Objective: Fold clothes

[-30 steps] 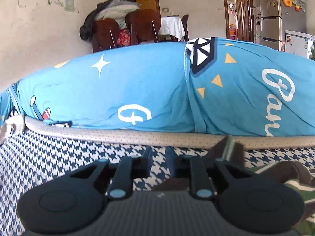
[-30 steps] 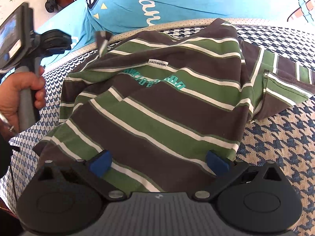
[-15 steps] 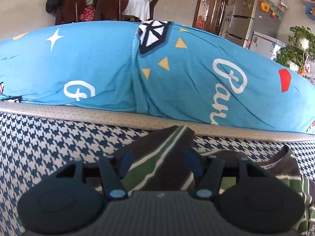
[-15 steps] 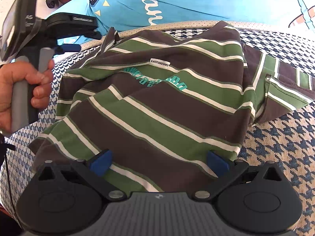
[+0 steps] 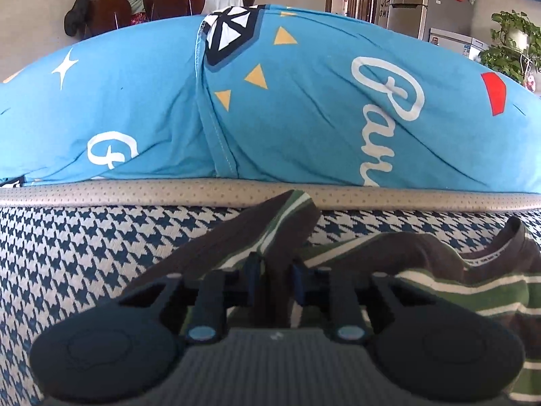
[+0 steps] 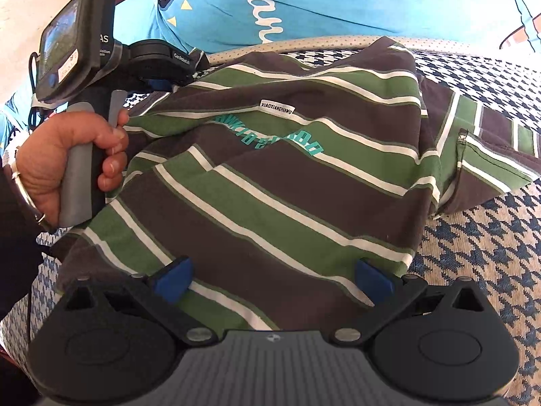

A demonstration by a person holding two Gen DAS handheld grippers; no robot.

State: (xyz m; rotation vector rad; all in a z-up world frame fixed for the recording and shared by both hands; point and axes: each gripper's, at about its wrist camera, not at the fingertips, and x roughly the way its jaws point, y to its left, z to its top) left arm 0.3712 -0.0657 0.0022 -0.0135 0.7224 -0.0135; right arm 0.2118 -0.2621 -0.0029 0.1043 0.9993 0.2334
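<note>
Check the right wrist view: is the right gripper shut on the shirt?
No. The right gripper has its fingers wide apart, with the shirt lying flat between them.

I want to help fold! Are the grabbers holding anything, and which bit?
The left gripper has its jaws shut on a raised fold near the edge of the striped shirt. The right gripper is open above the shirt, holding nothing.

1. The shirt (image 6: pixel 270 169) lies spread on the cushion (image 6: pixel 490 253).
2. The quilt (image 5: pixel 304 101) is heaped behind the shirt, beyond the cushion's piped edge (image 5: pixel 101 193).
3. The left gripper (image 5: pixel 274 274) sits at the shirt's left edge, the right gripper (image 6: pixel 270 277) over its near edge.
4. Chairs (image 5: pixel 142 6) stand behind the quilt.
</note>
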